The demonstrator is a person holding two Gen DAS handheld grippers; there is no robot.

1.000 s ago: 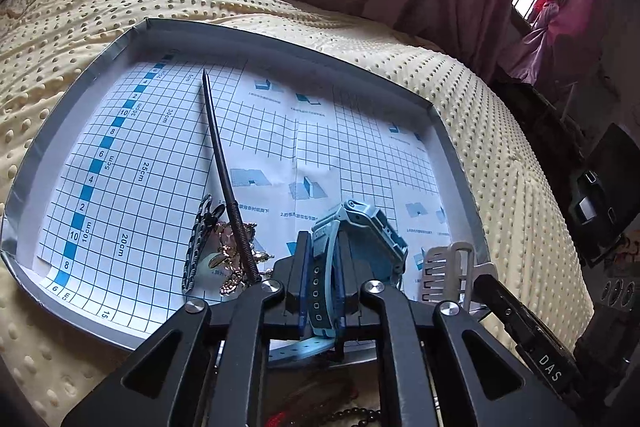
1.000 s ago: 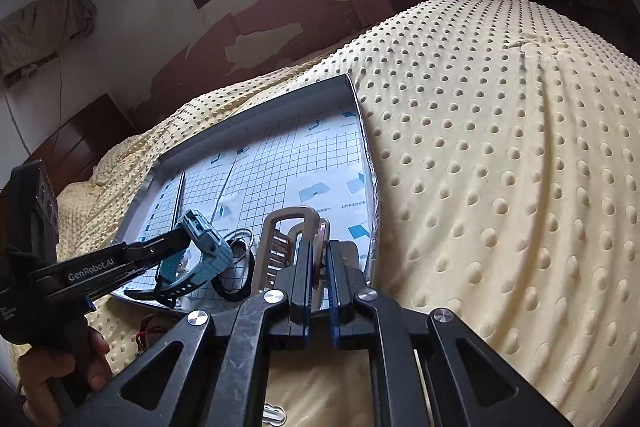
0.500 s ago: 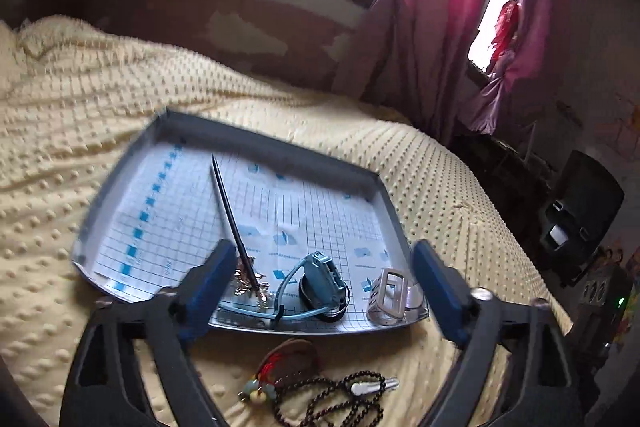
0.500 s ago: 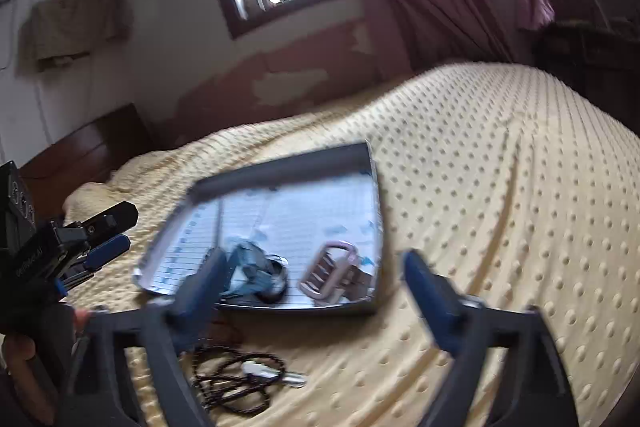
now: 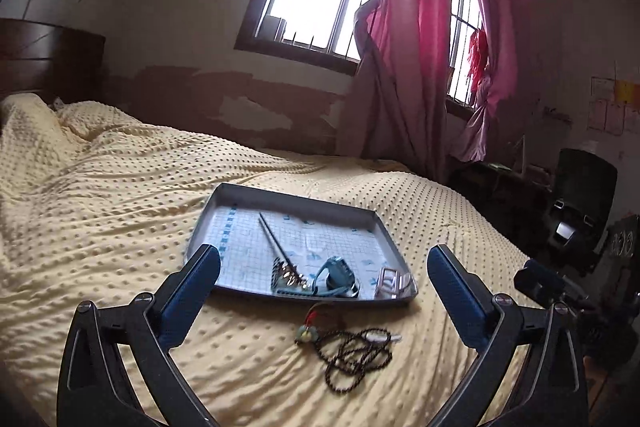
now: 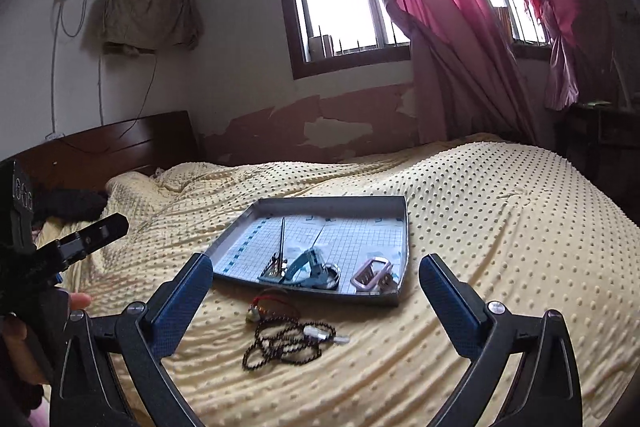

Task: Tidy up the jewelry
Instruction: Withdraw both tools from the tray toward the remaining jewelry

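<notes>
Landmark: shallow grey metal tray lined with blue-gridded paper [image 5: 382, 227], resting on the yellow dotted bedspread [image 5: 120, 227].
Task item outstanding: dark beaded necklace with red tassel and pale pendant [image 5: 352, 347], lying loose on the bedspread just in front of the tray's near rim, outside it.
Items inside the tray: long dark hair stick [image 5: 274, 241], gold ornament cluster [image 5: 288, 277], teal strapped watch [image 5: 336, 273] and pink rectangular buckle [image 5: 390, 277], all crowded along the near rim.
Left hand-held gripper [image 5: 324, 291]: I hold it spread wide, grasping nothing, raised clear of tray and necklace.
Right hand-held gripper [image 6: 316, 291]: likewise fully spread, empty, touching nothing.
Risk one: in my judgement the limp strand may slip or trail from a pinch on few beads.
Risk two: the soft bedspread gives; a low descent could snag fabric.
Risk three: the trailing necklace could catch the tray rim and disturb the crowded pieces.
</notes>
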